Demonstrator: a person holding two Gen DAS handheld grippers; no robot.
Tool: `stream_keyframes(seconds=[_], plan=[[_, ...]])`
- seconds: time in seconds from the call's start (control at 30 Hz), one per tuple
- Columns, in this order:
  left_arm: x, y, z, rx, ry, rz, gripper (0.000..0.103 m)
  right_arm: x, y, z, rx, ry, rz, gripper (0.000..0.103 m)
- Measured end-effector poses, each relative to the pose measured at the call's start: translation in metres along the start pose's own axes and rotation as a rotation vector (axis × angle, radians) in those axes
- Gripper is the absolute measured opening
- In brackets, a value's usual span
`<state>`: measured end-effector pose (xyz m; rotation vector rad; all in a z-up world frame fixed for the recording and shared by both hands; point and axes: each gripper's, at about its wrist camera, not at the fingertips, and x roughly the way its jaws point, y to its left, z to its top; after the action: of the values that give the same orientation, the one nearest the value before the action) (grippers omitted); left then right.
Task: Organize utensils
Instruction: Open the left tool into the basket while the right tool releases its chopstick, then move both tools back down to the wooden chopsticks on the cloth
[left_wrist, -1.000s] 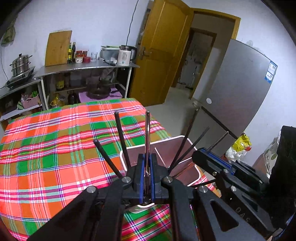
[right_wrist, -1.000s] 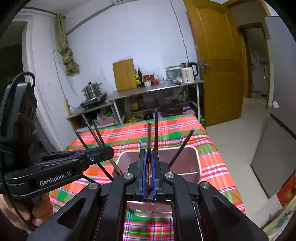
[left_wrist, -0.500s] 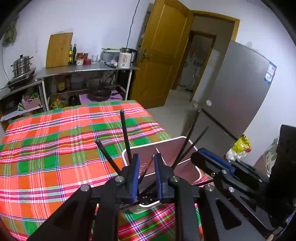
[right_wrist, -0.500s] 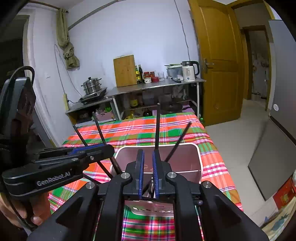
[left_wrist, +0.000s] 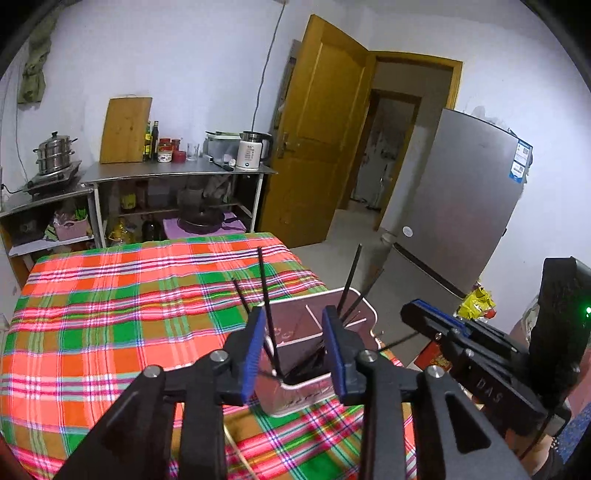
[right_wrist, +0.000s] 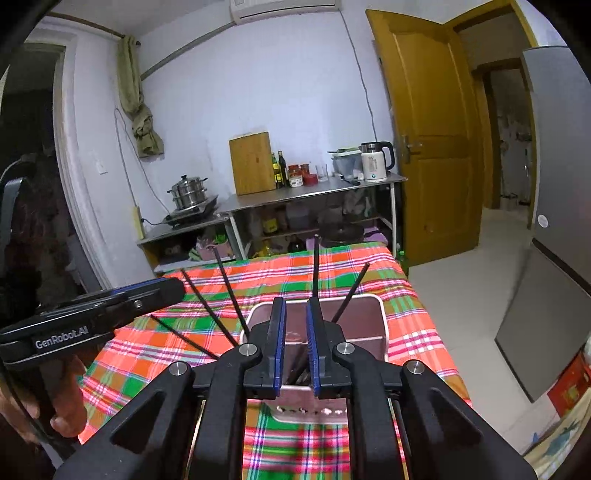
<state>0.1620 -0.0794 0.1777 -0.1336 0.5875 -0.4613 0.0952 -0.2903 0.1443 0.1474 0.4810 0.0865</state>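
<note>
A yellow door (right_wrist: 432, 147) is standing open beside a steel fridge (left_wrist: 461, 206); pale walls (right_wrist: 258, 92) are catching soft light.

Lower ends of the chopsticks (left_wrist: 266, 295) are hidden inside the utensil holder (left_wrist: 364, 314), behind its wall and the blue pads (left_wrist: 253, 350). How many sticks stand in each compartment cannot be counted. The holder's front wall is partly covered by the right gripper (right_wrist: 295, 345) in the right wrist view. Punched marks on that wall are too small to read. Only part of a hand (right_wrist: 55, 398) is seen, cut off at the frame's left edge.
</note>
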Motion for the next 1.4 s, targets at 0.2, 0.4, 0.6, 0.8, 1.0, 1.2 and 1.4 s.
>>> stream_keyframes(seconds=[0.2,0.4,0.6,0.8,1.0,1.2,1.4], plan=[[-0.015,0.008,-0.023,-0.015,-0.007,0.014,0.042,-0.012,0.001,-0.011,0.013,0.003,0.007,0.011],[-0.024,0.017,-0.055,-0.024,0.003,0.042,0.042,-0.018,0.005,-0.029,0.014,0.027,0.023,0.011],[-0.03,0.028,-0.085,-0.044,0.027,0.08,0.042,-0.019,0.009,-0.048,0.014,0.054,0.041,0.011],[-0.03,0.038,-0.107,-0.06,0.052,0.117,0.042,-0.013,0.016,-0.062,0.006,0.087,0.06,0.011],[-0.024,0.048,-0.121,-0.08,0.077,0.14,0.042,-0.005,0.023,-0.072,-0.002,0.116,0.074,0.011],[-0.01,0.06,-0.133,-0.103,0.109,0.16,0.042,0.01,0.034,-0.083,-0.029,0.155,0.084,0.011],[0.016,0.078,-0.147,-0.148,0.16,0.175,0.037,0.033,0.046,-0.101,-0.044,0.212,0.099,0.011]])
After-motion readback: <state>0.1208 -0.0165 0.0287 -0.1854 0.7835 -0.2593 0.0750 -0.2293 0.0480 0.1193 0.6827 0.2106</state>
